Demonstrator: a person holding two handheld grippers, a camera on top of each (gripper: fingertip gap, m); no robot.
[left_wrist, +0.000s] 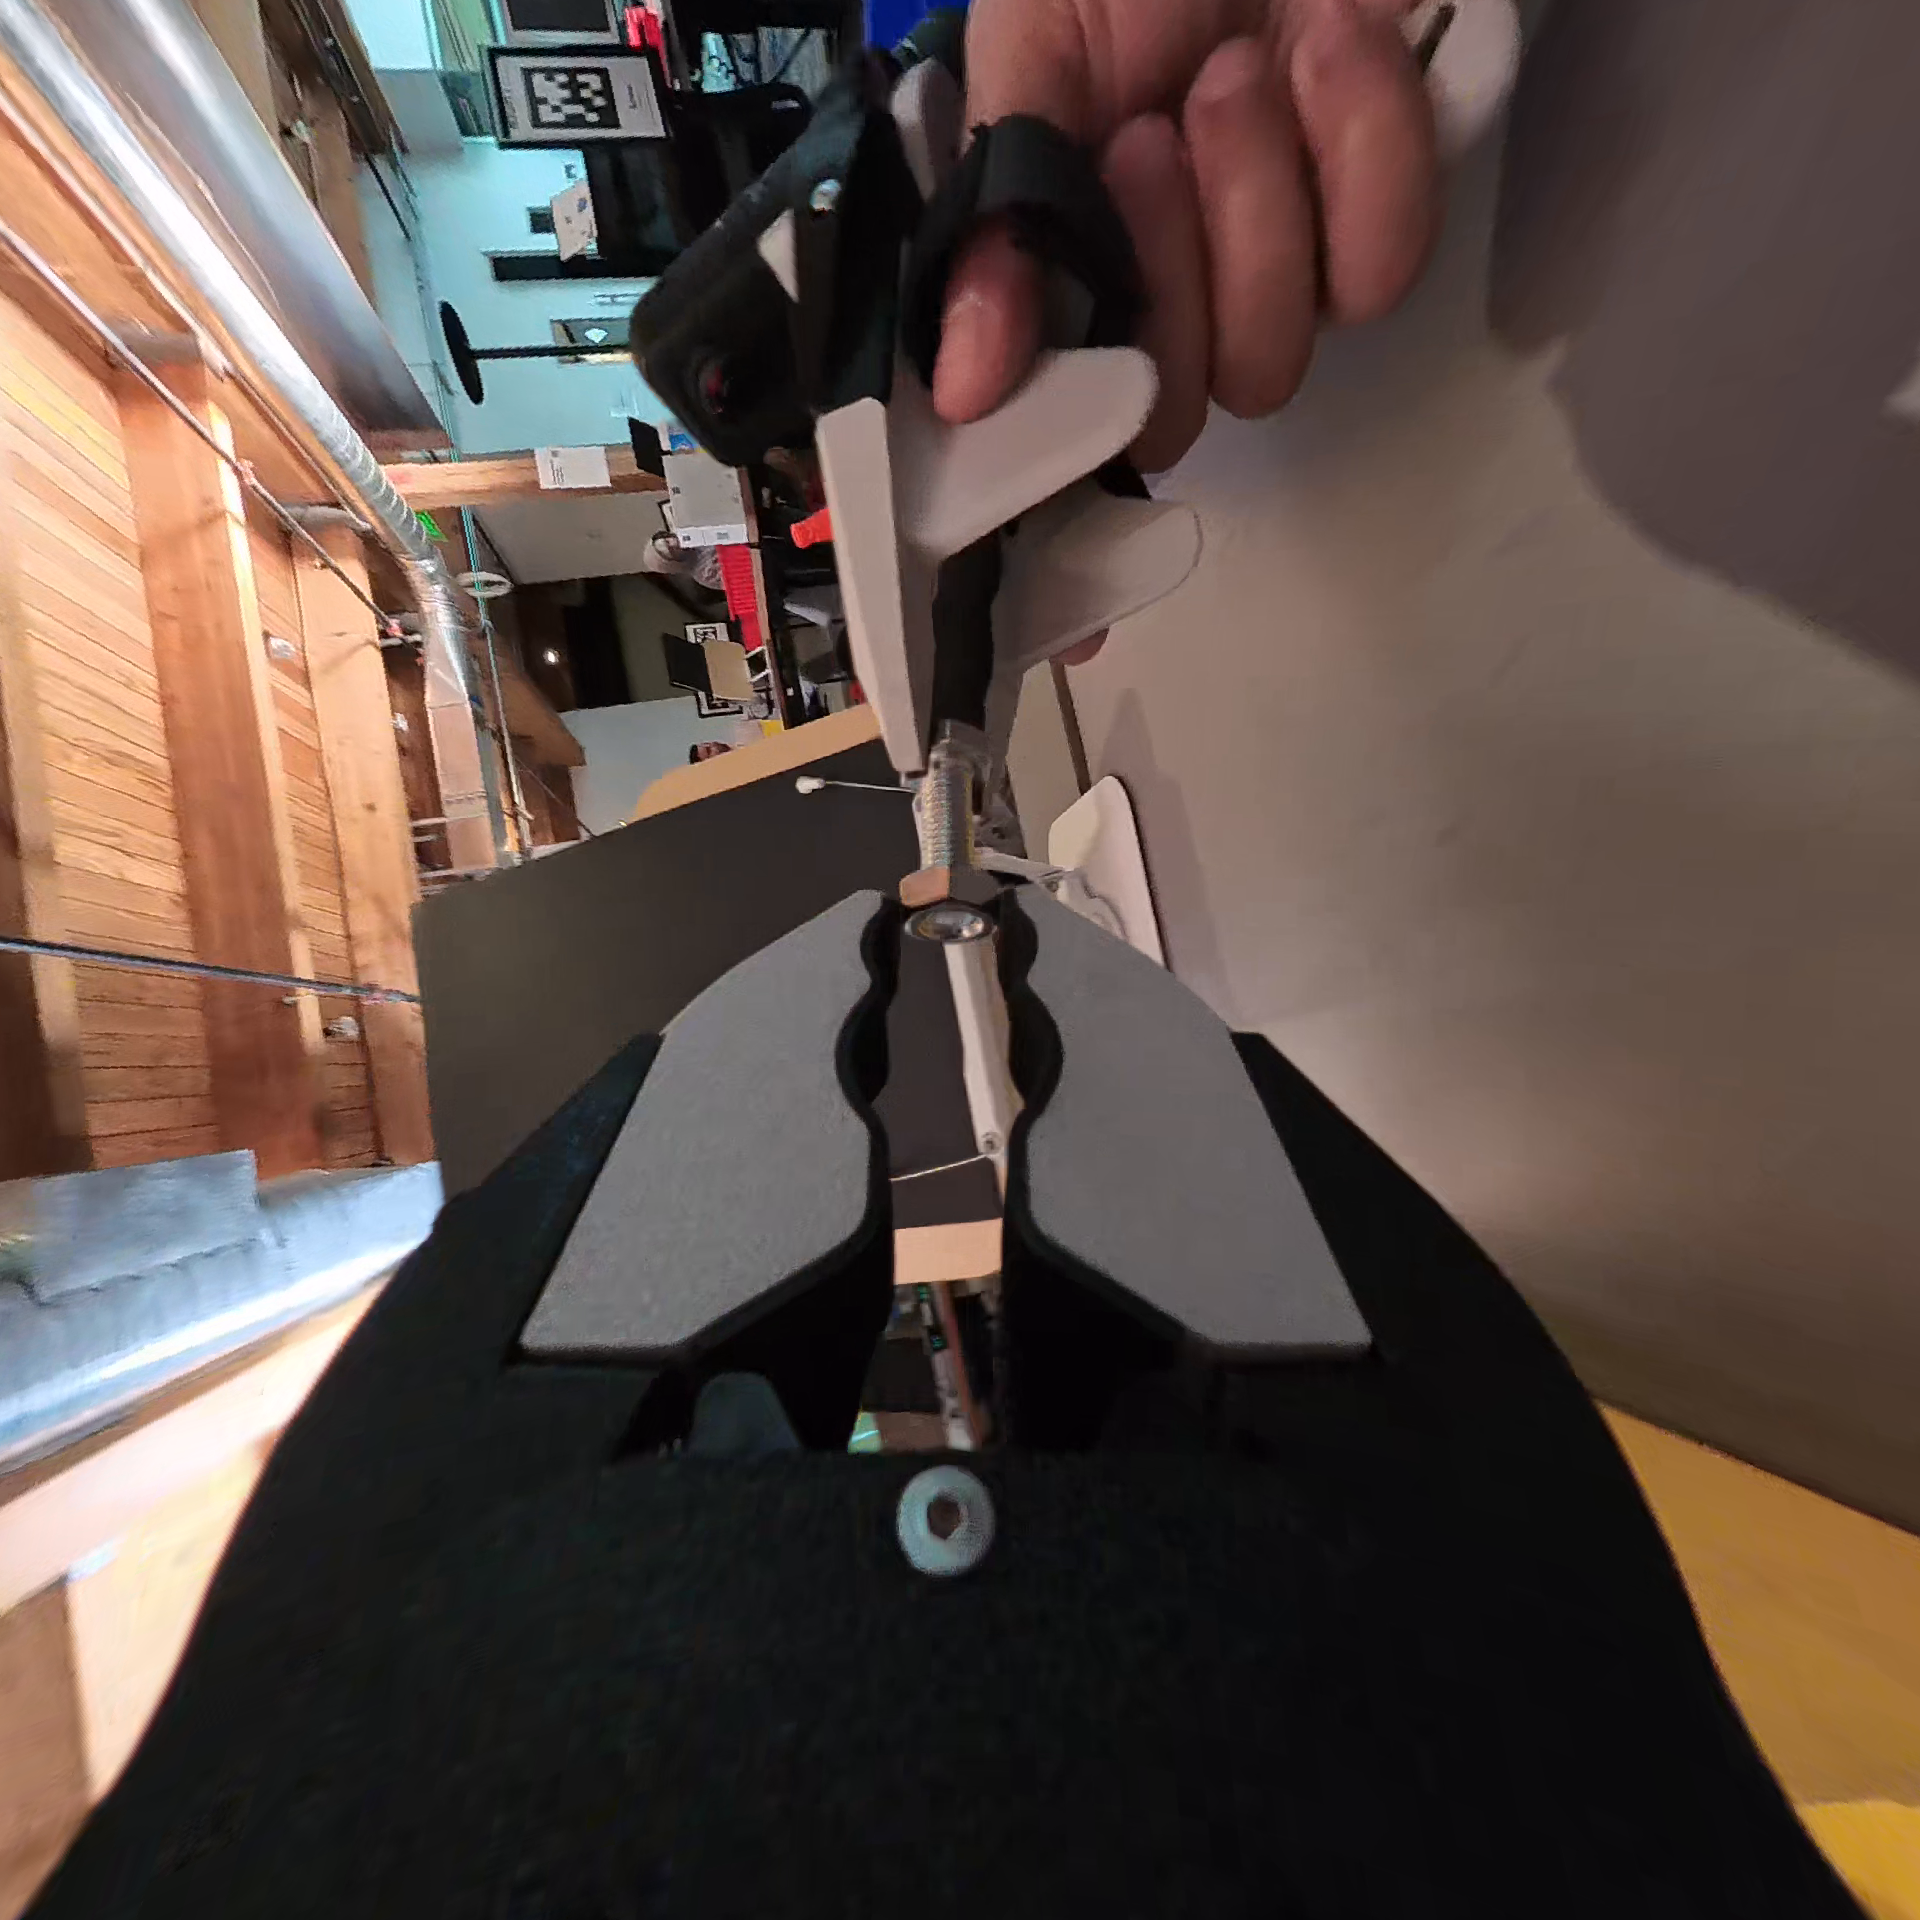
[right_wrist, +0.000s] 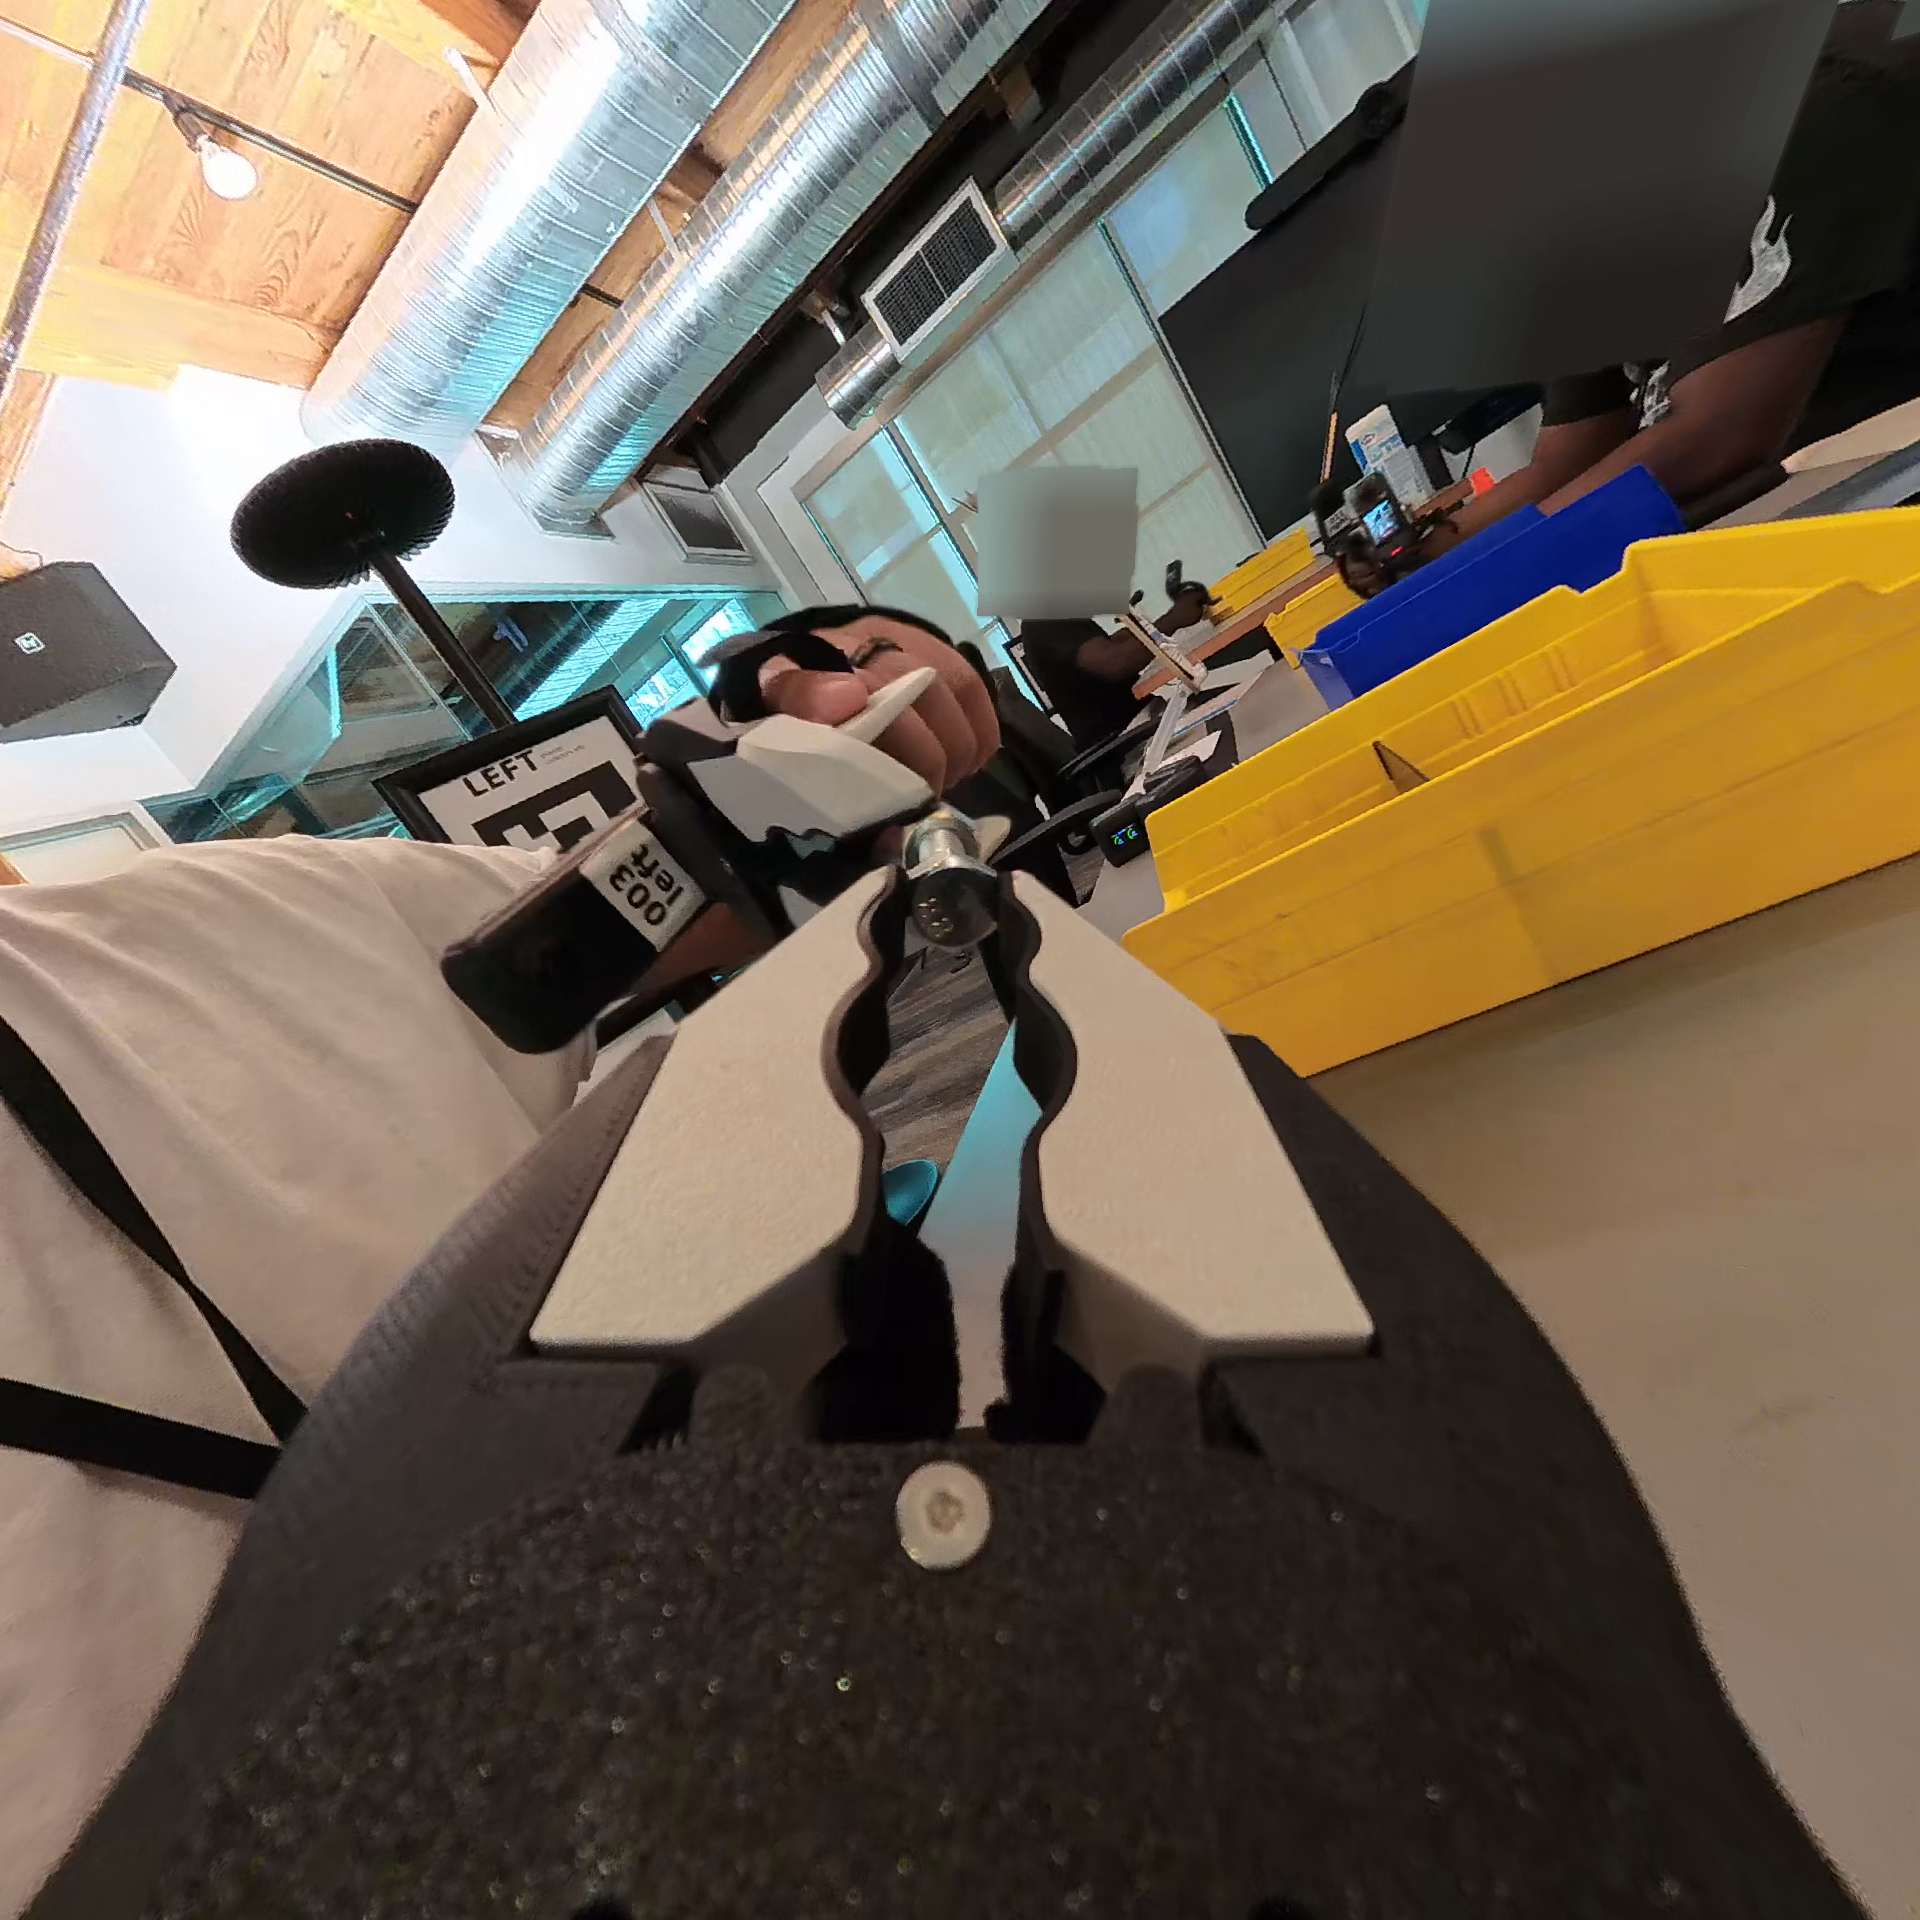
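Between both grippers, a silver hex bolt (right_wrist: 943, 902): right jaws clamp its head, left jaws its nut (left_wrist: 948, 885). Grey bench (right_wrist: 1662, 1299), yellow bins (right_wrist: 1558, 831).

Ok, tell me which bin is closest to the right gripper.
The big divided yellow bin, just beside the right gripper. The blue bin sits behind it; the other yellow bins lie farther back.

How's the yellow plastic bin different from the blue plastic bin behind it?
The yellow plastic bin lies nearer and shows a divider inside. The blue plastic bin sits behind it, mostly hidden, with its inside unseen. Both are open-topped bins on the same tabletop.
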